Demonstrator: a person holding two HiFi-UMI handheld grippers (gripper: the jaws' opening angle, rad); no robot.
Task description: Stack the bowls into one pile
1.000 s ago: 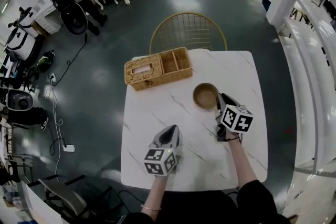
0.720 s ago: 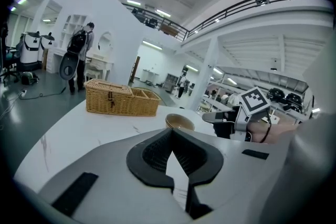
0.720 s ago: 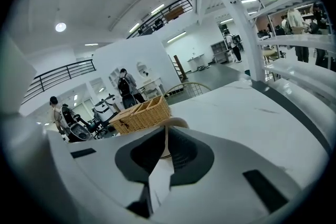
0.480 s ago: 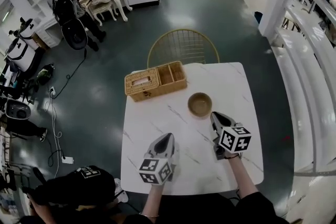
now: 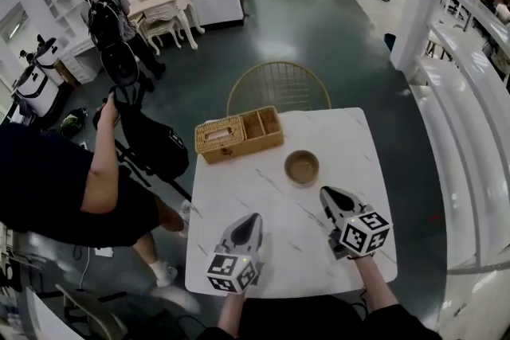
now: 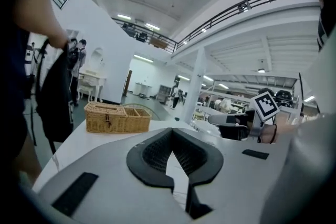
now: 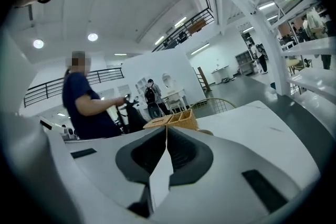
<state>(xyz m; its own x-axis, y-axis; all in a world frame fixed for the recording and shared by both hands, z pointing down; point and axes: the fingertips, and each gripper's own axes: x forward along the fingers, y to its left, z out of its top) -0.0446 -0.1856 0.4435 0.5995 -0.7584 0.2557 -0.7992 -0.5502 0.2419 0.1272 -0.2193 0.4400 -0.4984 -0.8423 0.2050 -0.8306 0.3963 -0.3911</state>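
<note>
So here both tongs are parked low over the near side of the white marble-look square table (image 5: 296, 247), and neither one is carrying anything. The left gripper (image 5: 253, 218) has its jaws pressed together at the tips, with only bare tabletop showing through the gap behind them. Same story for the right gripper (image 5: 327, 192): jaws together, nothing pinched. My guess is they're closed simply because there's nothing to hold at this point.

The round brown bowl (image 5: 302, 168) sits toward the middle-right of the table, just past the right gripper's nose but not touching it. From above it reads as 1 pile, and I honestly can't tell how many bowls are nested in it. No other loose bowl shows anywhere on the table, so I'd say the stacking is basically done, or at least paused.

The pile sits in open space, apart from the rectangular woven wicker basket (image 5: 239, 133) at the far left. That spot makes sense, since it's an easy reach for the right side and nothing crowds it.

A gold wire chair (image 5: 279, 87) is tucked in at the far edge. A person in a dark top (image 5: 48, 179) stands off the table's left side, holding something black.
</note>
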